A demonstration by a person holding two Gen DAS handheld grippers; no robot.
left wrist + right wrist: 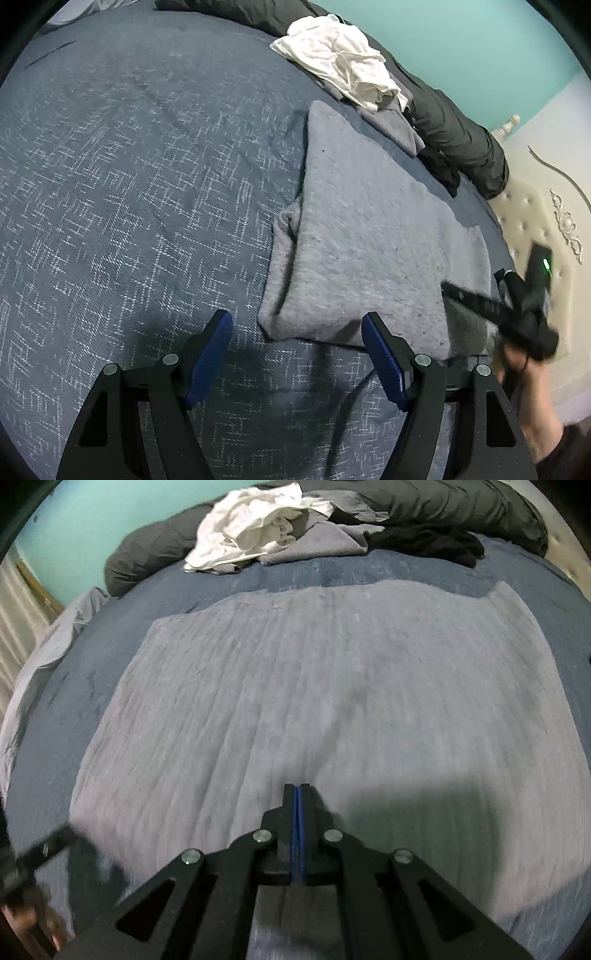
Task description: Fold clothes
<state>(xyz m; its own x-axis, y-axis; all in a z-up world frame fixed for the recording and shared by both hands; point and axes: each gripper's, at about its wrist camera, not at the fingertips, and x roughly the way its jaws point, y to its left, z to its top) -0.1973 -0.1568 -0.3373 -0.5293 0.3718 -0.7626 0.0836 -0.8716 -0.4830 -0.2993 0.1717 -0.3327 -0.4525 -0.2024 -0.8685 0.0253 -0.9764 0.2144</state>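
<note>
The left gripper [297,360], a black two-finger tool with blue ribbed pads, stood spread wide and empty above the dark blue woven bedspread [129,184], its right finger just beside the near-left edge of the flat grey knitted garment [369,251]. That stance suited reaching for a corner or edge of the cloth, though nothing lay between the fingers.

The right gripper [299,788] had its blue pads pressed together with no fabric visible between them. It hung low over the near part of the grey garment, its shadow falling on the cloth to its right. Whether the tips touched the fabric could not be told. Closed fingers over the middle of the cloth would serve to smooth or pin it, as a judgement.

The garment lay spread across the bedspread, already doubled along its left side, where a rolled fold showed in the left wrist view. It seemed partly folded, with further folds to come.

Beyond it, well apart, waited a crumpled white cloth [251,524] on a smaller rumpled grey piece [314,542], next to a black garment [436,541] and a long dark grey quilted bolster [461,129] along the bed's far edge.
</note>
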